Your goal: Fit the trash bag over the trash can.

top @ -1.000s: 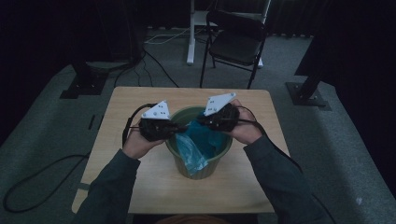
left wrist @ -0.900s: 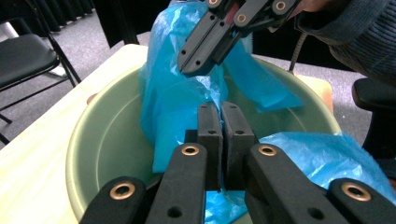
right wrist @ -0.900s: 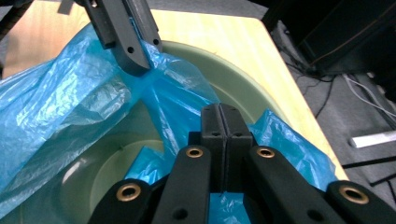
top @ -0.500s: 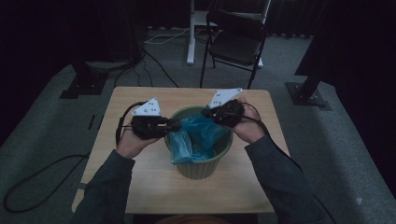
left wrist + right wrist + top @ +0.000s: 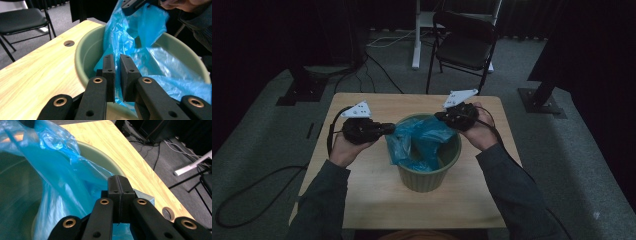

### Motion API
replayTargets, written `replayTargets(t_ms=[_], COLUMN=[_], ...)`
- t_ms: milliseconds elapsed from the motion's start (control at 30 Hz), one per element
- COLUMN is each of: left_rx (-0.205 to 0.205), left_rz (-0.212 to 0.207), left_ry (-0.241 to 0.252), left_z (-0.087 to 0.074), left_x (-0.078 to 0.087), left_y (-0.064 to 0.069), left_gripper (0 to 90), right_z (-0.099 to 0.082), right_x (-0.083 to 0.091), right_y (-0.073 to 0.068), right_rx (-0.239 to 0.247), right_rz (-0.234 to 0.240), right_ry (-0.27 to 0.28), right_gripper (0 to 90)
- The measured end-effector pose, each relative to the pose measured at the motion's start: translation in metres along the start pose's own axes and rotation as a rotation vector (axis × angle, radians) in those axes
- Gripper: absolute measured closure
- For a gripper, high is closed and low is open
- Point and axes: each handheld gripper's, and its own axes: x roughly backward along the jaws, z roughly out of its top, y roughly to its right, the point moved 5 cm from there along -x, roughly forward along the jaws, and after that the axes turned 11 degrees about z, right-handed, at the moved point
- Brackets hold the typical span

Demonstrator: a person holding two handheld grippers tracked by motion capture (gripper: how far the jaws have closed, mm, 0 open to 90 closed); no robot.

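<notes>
On the table (image 5: 362, 190) stands a green bin (image 5: 428, 175), near its middle, with a blue bag (image 5: 419, 142) bunched inside it and spilling over the rim toward the left. Compared with a second ago, the bag is drawn wider: both hands have moved apart, the left gripper (image 5: 384, 129) now out past the bin's left rim and the right gripper (image 5: 443, 116) at the far right rim, where earlier both sat close together over the opening.

The left gripper's jaws have just been closing after a brief widening; in the left gripper view a narrow gap stays between the left gripper (image 5: 117, 75) pads, with blue film lying behind and below them, and whether they pinch the film cannot be told from here. The right gripper (image 5: 120, 195) shows its pads pressed flat together with the bag's edge running up to them, so it appears clamped on the film.

The left gripper view shows the bag rising in a peak to the other gripper at top right, and a round hole (image 5: 69, 43) in the tabletop beyond the bin. The right gripper view shows another hole (image 5: 168, 213) near the table's edge and cables (image 5: 160, 147) on the floor. The high view adds a chair (image 5: 464, 45) behind the table.
</notes>
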Motion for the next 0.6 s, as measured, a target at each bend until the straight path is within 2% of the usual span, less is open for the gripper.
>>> replayTargets(t_ms=[33,300,367,433,600], left_rx=[0.016,0.106,0.113,0.126,0.165], left_rz=[0.004,0.065,0.071,0.103,0.119], left_ry=[-0.003,-0.014,-0.016,-0.025,-0.034], left_z=[-0.001,-0.009,-0.009,-0.011,-0.012], left_x=[-0.001,-0.011,-0.012,-0.017,-0.03], left_y=[-0.003,-0.029,-0.031,-0.038,-0.047], left_gripper=[83.2,85.3,86.3,87.0,87.9], right_z=[-0.002,-0.006,-0.007,-0.009,-0.011], right_x=[0.0,-0.003,-0.004,-0.007,-0.016], right_y=[0.004,0.017,0.019,0.025,0.035], right_rx=[-0.018,-0.063,-0.072,-0.09,-0.121], right_rz=[-0.003,-0.015,-0.012,-0.014,-0.018], right_ry=[0.006,0.013,0.014,0.014,0.008], right_gripper=[90.0,90.0,90.0,90.0,90.0])
